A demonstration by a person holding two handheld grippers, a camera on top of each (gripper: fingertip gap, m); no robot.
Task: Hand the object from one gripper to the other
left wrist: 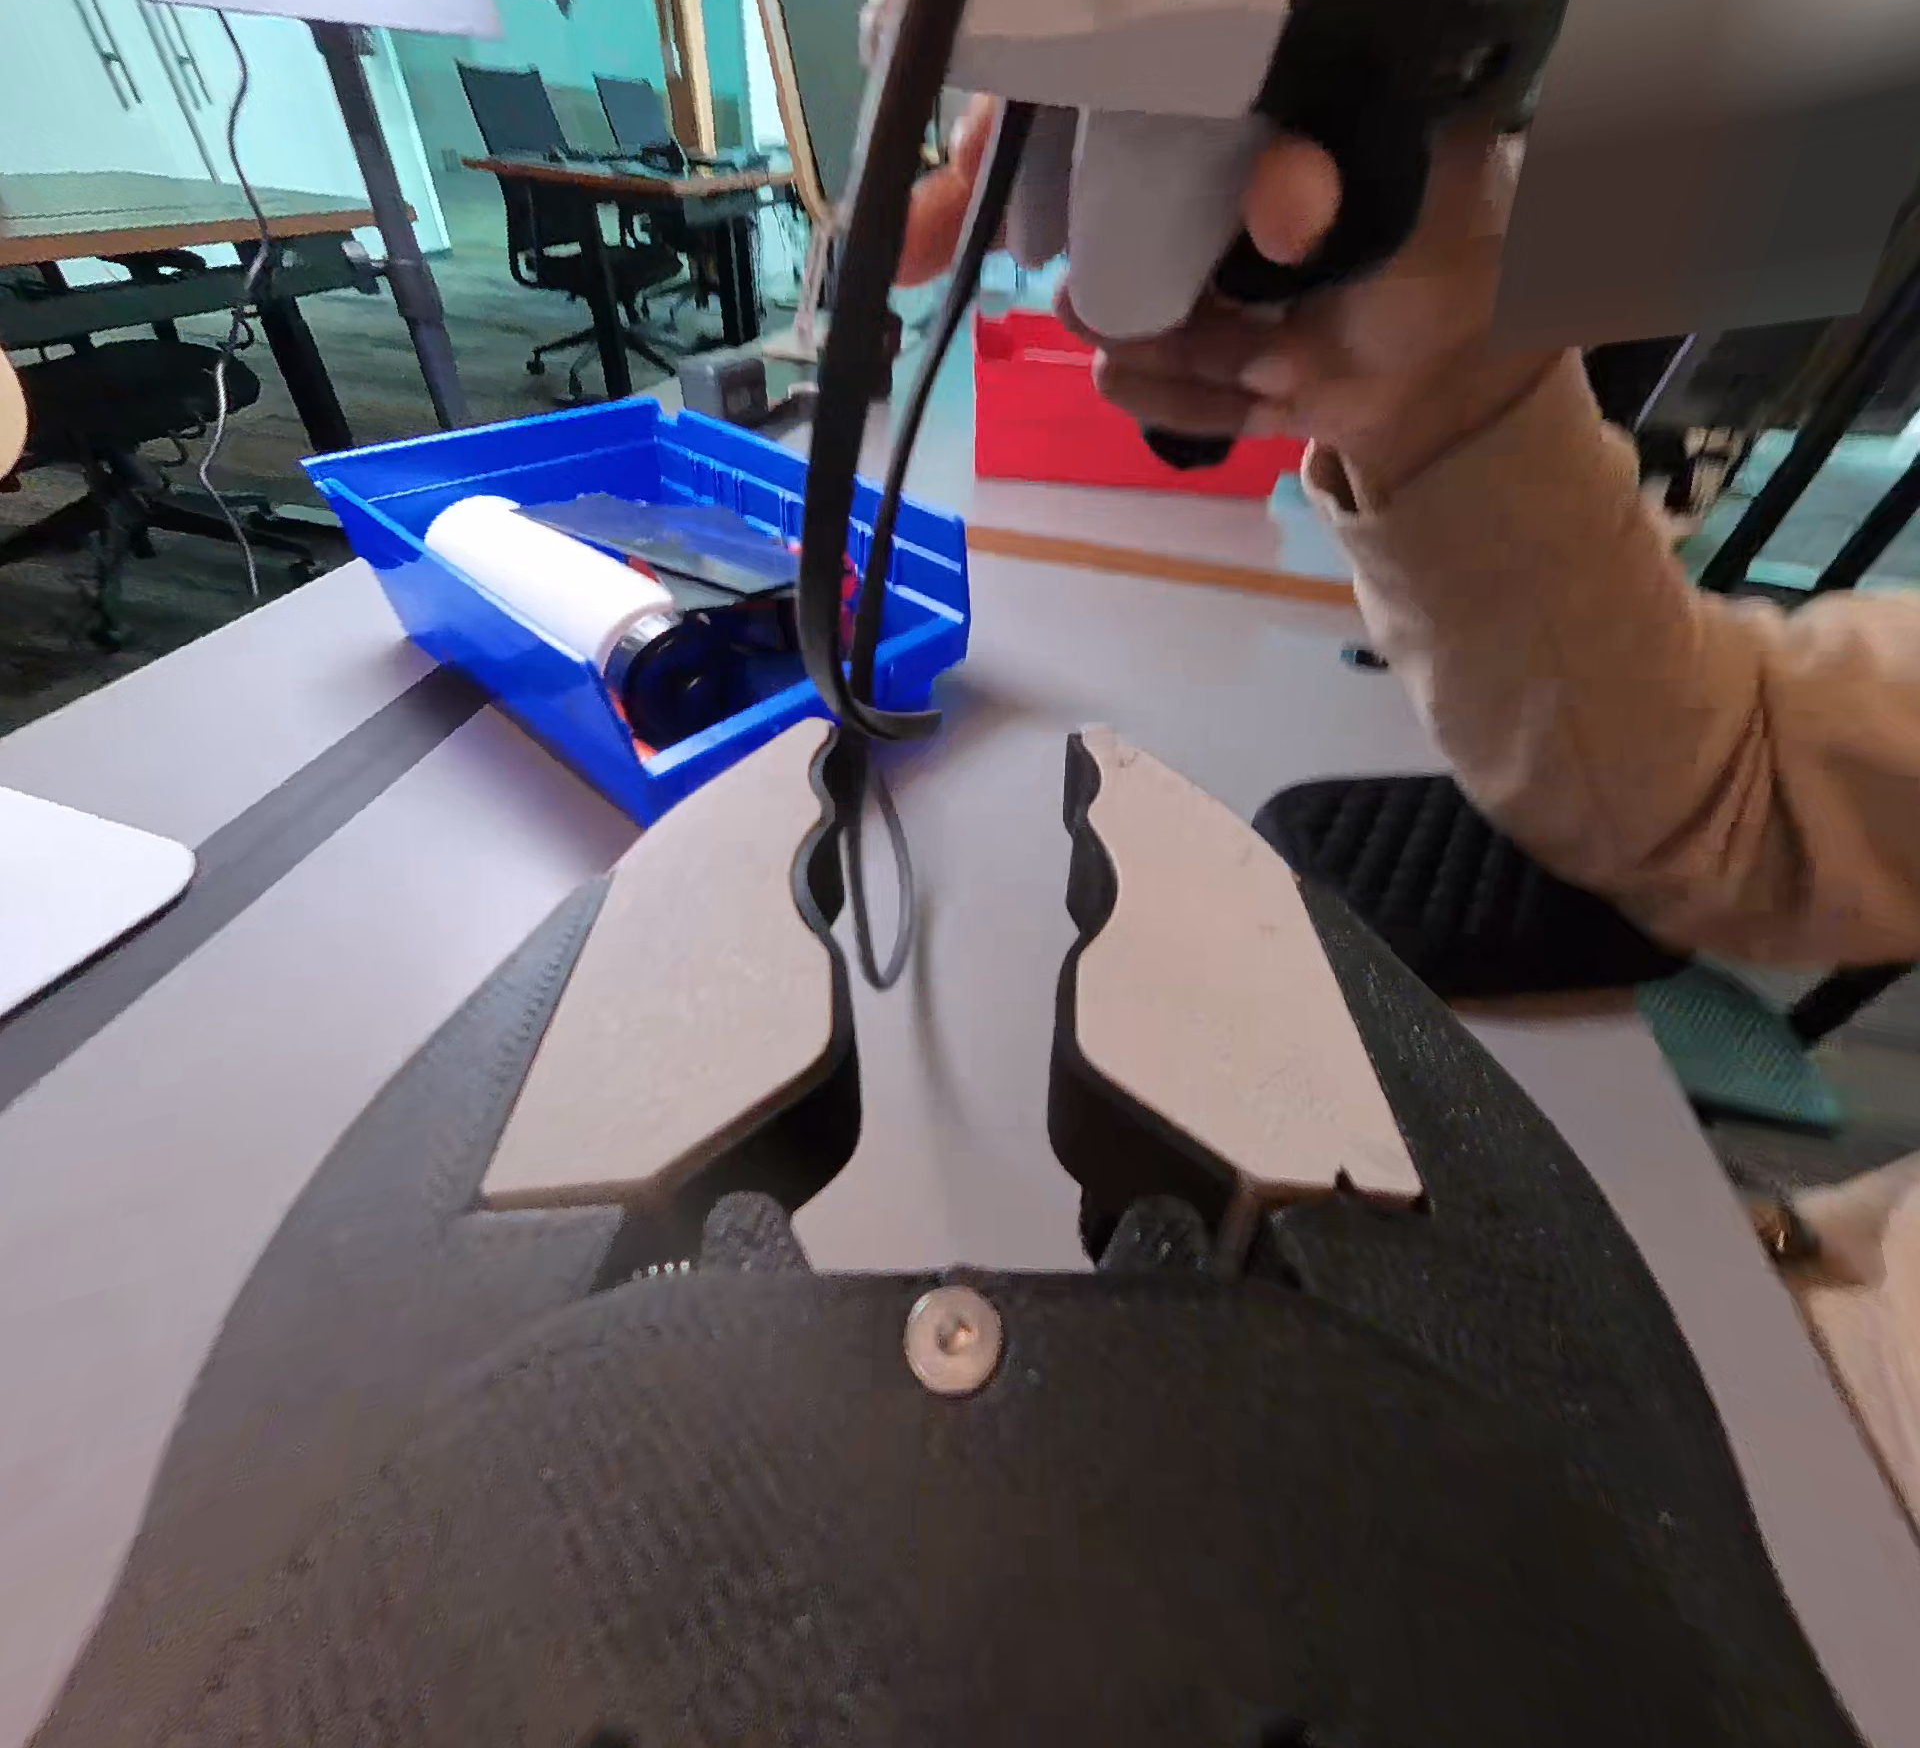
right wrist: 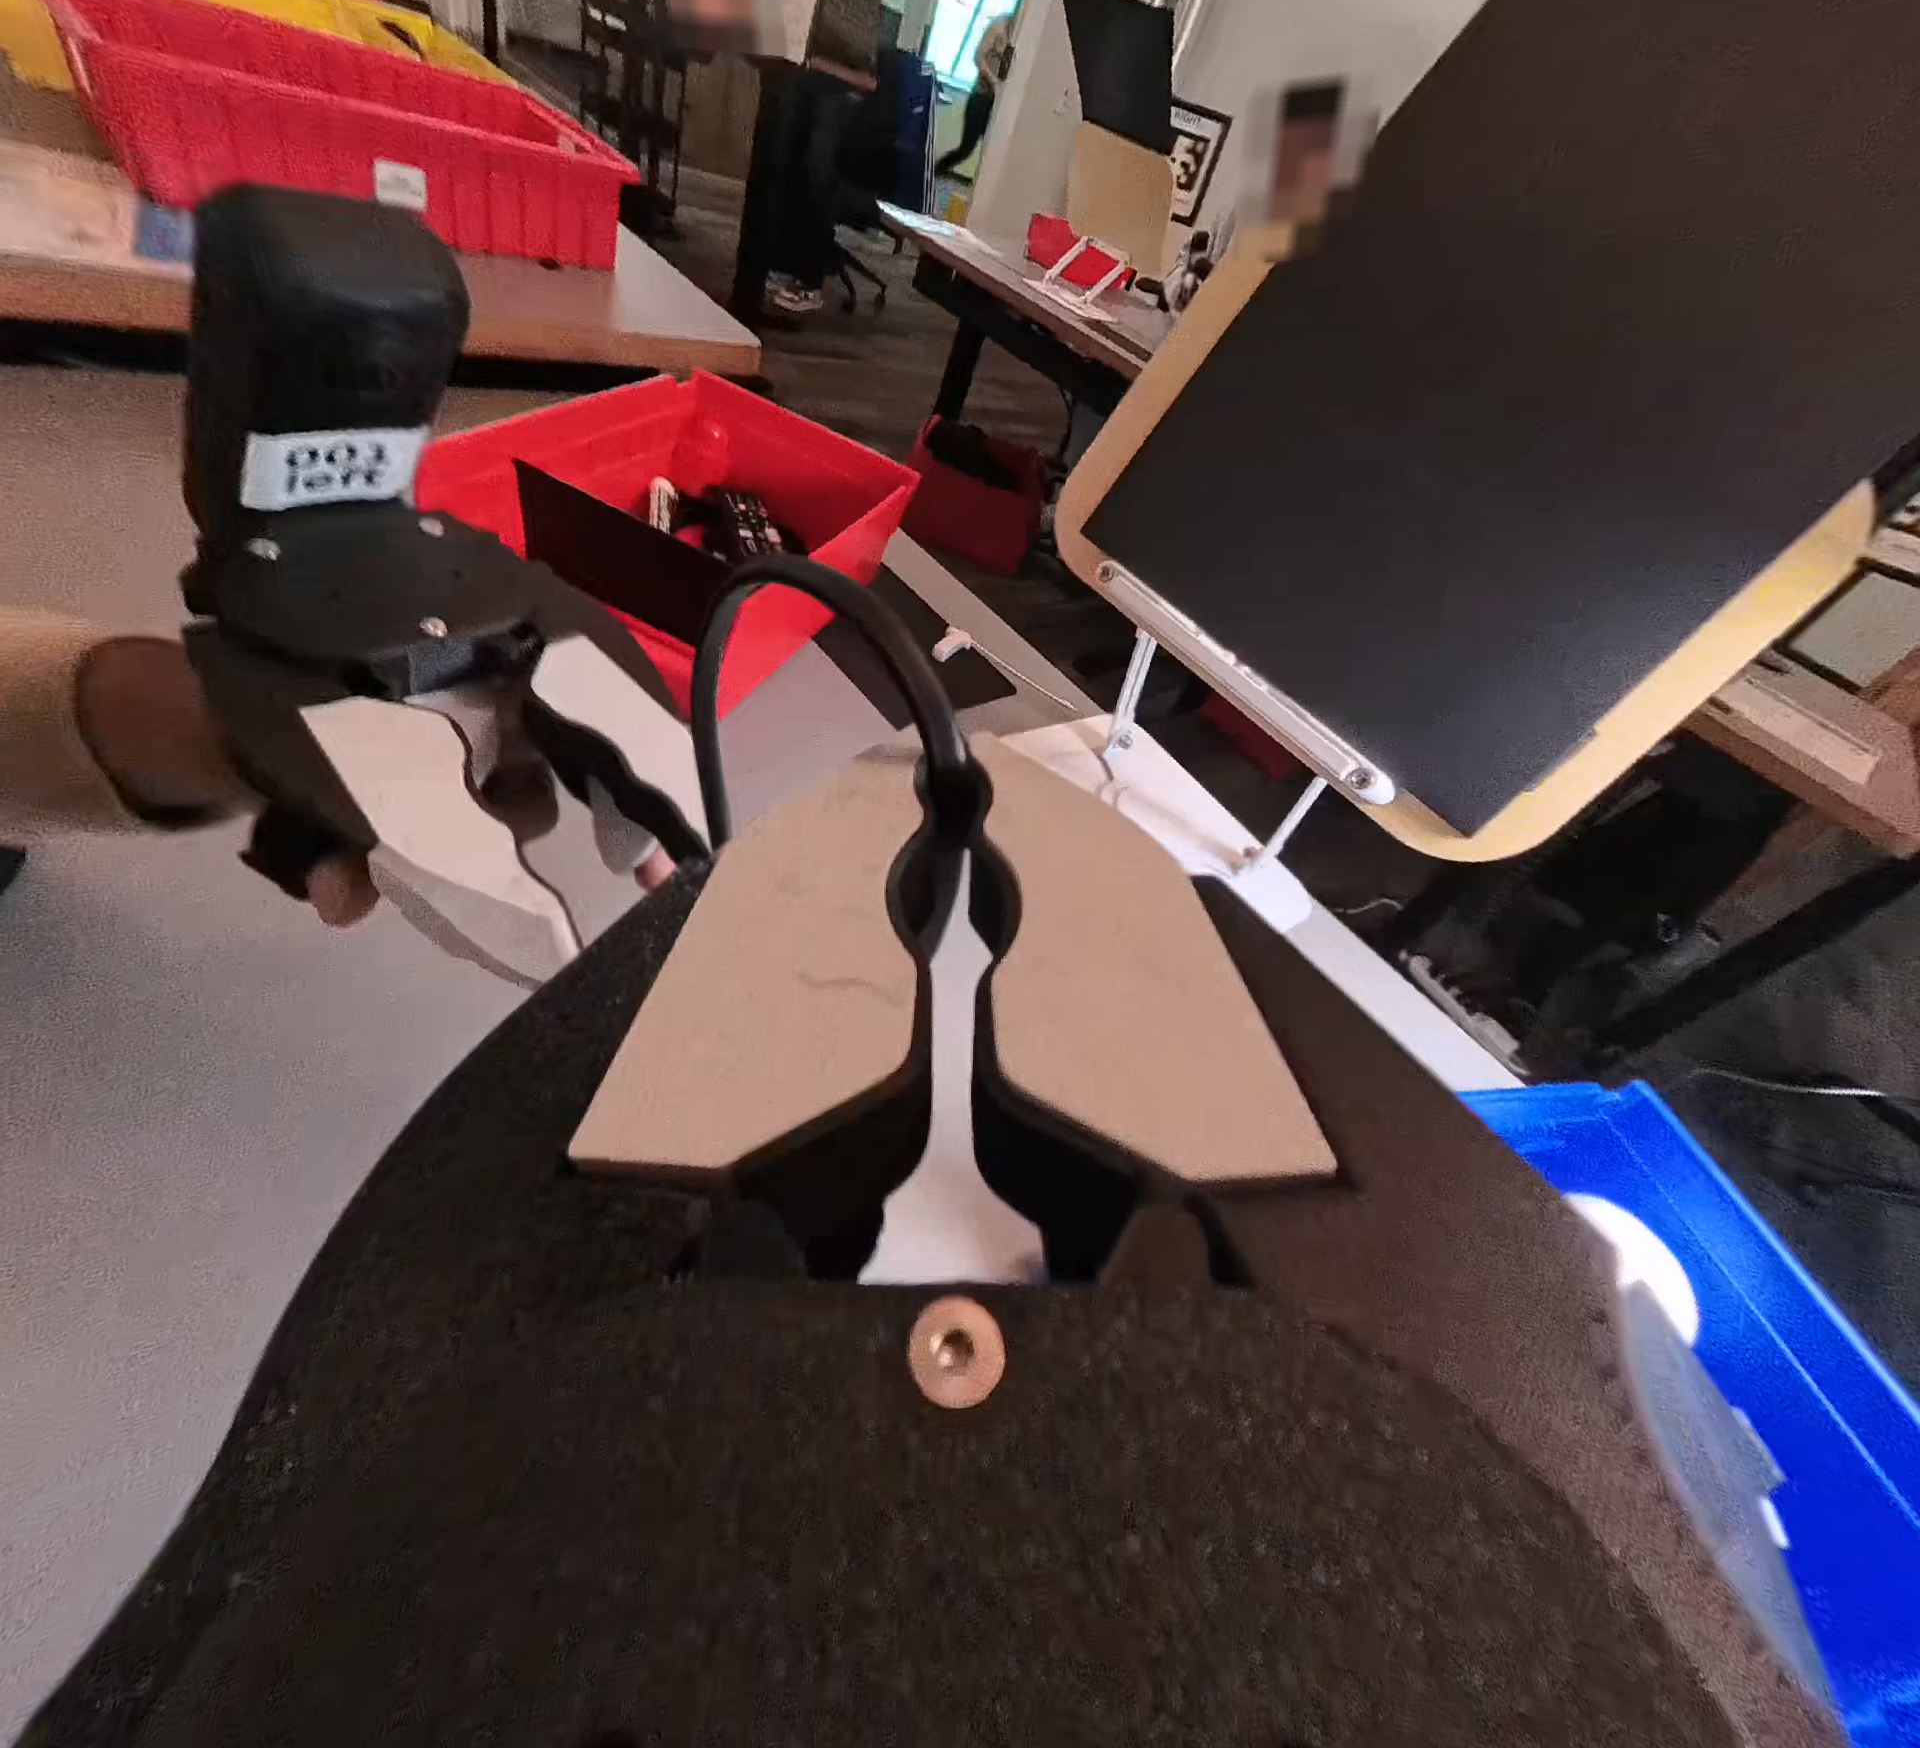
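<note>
Between the spread left gripper (left wrist: pixel 940 851) fingers, the black cable (left wrist: pixel 883 410) is dangled vertically, pinched above by the right gripper (right wrist: pixel 951 825).

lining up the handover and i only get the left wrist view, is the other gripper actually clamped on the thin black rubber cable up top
observer: yes, the right gripper is shut on the black cable, which is pinched in the notches near its fingertips.
operator: does the cable poke out past its tips
observer: it arches out beyond the tips and drops beside the left gripper, where the right gripper's own finger hides its lower end.
operator: anything in the red plastic bin
observer: the red bin holds a black remote-like item and a dark flat panel leaning inside.
</note>
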